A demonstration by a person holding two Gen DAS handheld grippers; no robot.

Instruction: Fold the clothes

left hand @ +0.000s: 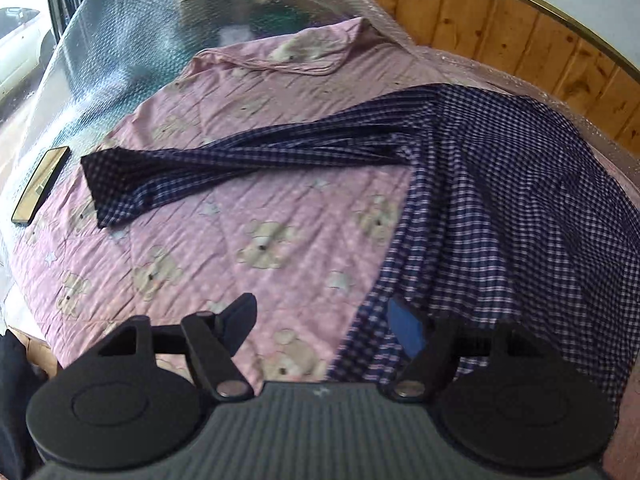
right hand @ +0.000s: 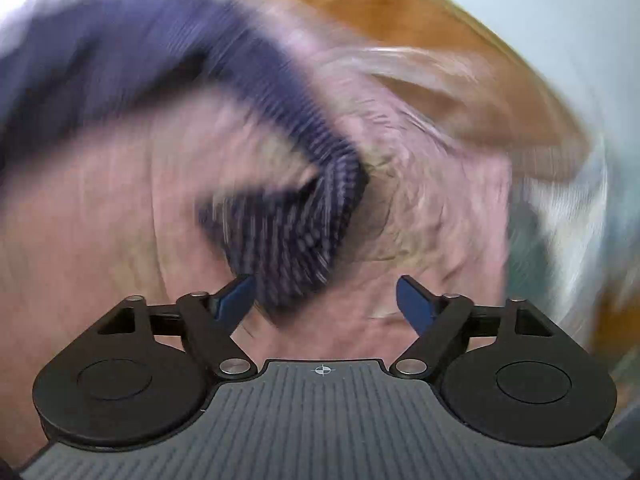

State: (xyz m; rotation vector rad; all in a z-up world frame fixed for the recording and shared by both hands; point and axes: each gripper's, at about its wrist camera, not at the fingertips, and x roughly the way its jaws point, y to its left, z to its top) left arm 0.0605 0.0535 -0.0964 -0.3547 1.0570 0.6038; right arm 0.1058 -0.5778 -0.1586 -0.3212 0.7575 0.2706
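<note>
A navy and white checked shirt (left hand: 500, 184) lies on a pink quilt with bears (left hand: 248, 216). Its body spreads at the right and one long sleeve (left hand: 192, 172) stretches left. My left gripper (left hand: 326, 320) is open and empty, low over the shirt's near hem, with its right finger above the cloth. The right wrist view is blurred by motion. My right gripper (right hand: 326, 300) is open and empty just behind a sleeve cuff (right hand: 292, 224) of the same shirt, which lies on the quilt (right hand: 100, 220).
A phone (left hand: 38, 186) lies at the quilt's left edge. Bubble wrap (left hand: 132, 40) covers the surface beyond the quilt. A wooden panel wall (left hand: 520, 32) stands at the back right. Dark cloth (left hand: 12, 380) shows at the near left.
</note>
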